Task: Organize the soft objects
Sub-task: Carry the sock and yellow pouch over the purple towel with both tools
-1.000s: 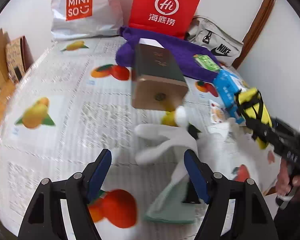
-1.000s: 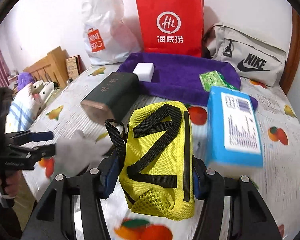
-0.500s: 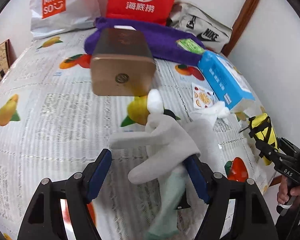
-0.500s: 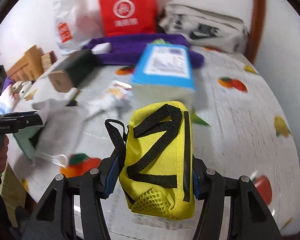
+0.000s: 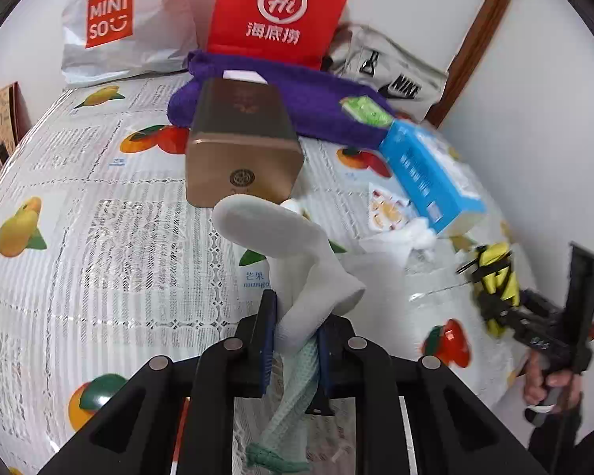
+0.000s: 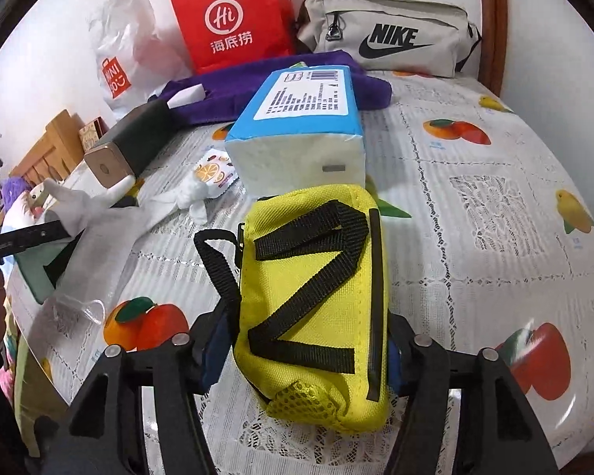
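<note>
Left gripper (image 5: 293, 336) angled down, fingers just closed on white sock (image 5: 297, 261)

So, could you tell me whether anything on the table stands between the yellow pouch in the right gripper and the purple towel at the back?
Yes. The blue tissue pack lies directly ahead of the yellow pouch, between it and the purple towel. The right gripper would likely have to lift over it or go around.

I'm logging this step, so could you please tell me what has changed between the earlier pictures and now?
The left hand-held gripper has just been closing and now pinches the white sock, which lay loose between its open fingers before. The right hand-held gripper swung the yellow pouch rightwards, in front of the blue tissue pack. Its grip on the pouch is unchanged; the bags, the purple towel and the gold box stayed put.
</note>
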{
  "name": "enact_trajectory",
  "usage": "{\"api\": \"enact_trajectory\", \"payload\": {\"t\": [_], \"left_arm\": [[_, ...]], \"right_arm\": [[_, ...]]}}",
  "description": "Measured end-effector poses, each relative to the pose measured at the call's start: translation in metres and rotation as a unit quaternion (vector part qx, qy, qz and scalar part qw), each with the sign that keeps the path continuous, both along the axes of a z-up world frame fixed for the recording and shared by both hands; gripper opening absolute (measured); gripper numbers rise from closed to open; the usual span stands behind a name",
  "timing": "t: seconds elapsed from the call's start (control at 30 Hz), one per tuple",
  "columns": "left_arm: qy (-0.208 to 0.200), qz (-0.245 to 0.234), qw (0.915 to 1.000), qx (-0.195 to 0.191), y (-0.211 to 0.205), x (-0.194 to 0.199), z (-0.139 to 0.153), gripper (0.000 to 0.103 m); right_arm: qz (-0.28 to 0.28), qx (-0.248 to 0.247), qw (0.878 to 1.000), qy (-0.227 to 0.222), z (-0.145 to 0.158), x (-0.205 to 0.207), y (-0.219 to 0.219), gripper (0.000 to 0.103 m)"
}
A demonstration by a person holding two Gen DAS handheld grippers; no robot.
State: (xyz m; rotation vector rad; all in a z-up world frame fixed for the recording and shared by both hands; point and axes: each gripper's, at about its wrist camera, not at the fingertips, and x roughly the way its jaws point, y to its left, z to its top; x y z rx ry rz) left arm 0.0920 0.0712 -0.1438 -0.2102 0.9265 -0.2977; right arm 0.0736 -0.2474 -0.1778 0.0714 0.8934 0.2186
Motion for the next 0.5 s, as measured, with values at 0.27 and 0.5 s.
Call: {"api": "enact_trajectory", "payload": {"t": [0.27,0.5], "left_arm": [[-0.034,0.019,0.9992,-0.009,0.016,-0.018,0.026,0.018],[-0.045,0.028,0.9985,-0.014,0.022,-0.026,0.039,0.018]], "right_arm": [[0.004,0.004,1.000,-0.004,0.009,-0.004,0.001,0.058],[0.002,-0.001,1.000,-0.020,0.027,-0.010,0.001,0.058]]}}
